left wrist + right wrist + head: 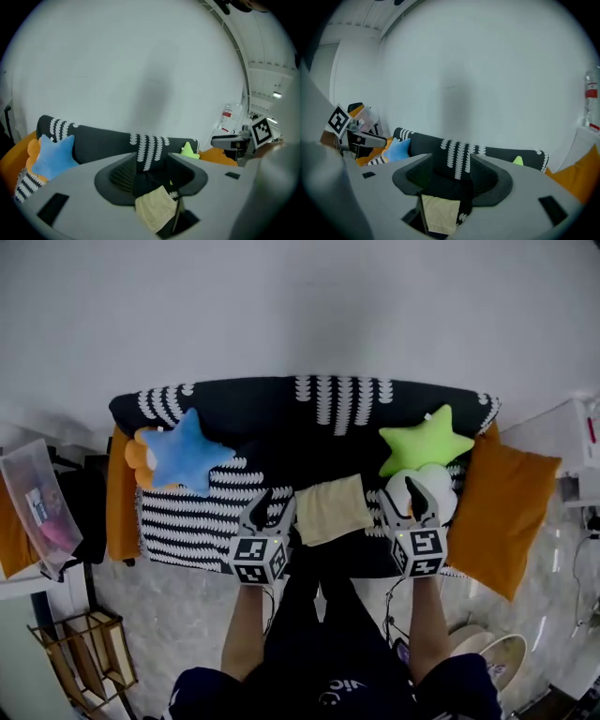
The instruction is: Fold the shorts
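Head view: the shorts (330,508) lie as a folded pad on the sofa (244,409) seat, between the left claw (275,502) and the right claw (406,495), which touch nothing. Folding looks complete; at most a final squaring remains. A blue star pillow (187,454) and a green star pillow (424,442) flank the spot without obstructing. Left gripper view: jaws spread, empty, shorts below. Right gripper view: likewise spread and empty.
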Motion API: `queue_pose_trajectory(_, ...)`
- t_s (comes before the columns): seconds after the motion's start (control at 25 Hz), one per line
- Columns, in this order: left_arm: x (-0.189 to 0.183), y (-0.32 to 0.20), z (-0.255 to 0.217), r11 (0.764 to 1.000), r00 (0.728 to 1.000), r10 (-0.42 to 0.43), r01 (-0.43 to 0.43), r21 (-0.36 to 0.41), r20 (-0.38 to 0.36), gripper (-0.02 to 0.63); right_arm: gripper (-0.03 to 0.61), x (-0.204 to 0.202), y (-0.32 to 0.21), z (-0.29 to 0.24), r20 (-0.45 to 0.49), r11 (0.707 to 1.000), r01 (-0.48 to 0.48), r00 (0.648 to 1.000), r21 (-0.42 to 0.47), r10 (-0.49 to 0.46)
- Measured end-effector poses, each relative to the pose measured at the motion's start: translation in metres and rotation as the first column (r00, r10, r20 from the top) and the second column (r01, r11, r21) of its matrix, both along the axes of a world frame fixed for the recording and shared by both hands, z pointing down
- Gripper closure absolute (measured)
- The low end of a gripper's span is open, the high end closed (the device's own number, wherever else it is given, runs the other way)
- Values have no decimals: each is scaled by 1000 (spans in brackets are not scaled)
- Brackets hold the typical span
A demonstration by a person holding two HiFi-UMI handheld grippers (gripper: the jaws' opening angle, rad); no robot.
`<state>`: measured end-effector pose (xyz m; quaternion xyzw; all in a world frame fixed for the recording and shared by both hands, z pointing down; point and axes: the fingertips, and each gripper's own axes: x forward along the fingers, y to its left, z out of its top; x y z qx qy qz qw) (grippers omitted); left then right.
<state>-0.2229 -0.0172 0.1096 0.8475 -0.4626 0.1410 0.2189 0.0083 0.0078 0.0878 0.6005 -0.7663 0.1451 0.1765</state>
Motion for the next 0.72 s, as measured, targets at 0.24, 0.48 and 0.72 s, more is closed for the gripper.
queue_pose_trajectory(0.24, 6, 19, -56, 996, 1000, 29, -30, 86, 7, 419, 327, -10, 28, -52, -24, 997, -27, 999, 74, 28)
queue_pose_trajectory(0.48, 12, 30, -89, 992, 998, 60, -58, 109, -13, 417, 327, -11, 49, -84, -11, 991, -62, 998, 121, 64)
queue_pose_trajectory(0.72, 14, 21, -128, 977, 998, 61, -56, 203, -16, 417, 327, 1, 51, -123, -46, 974, -82, 995, 210, 94)
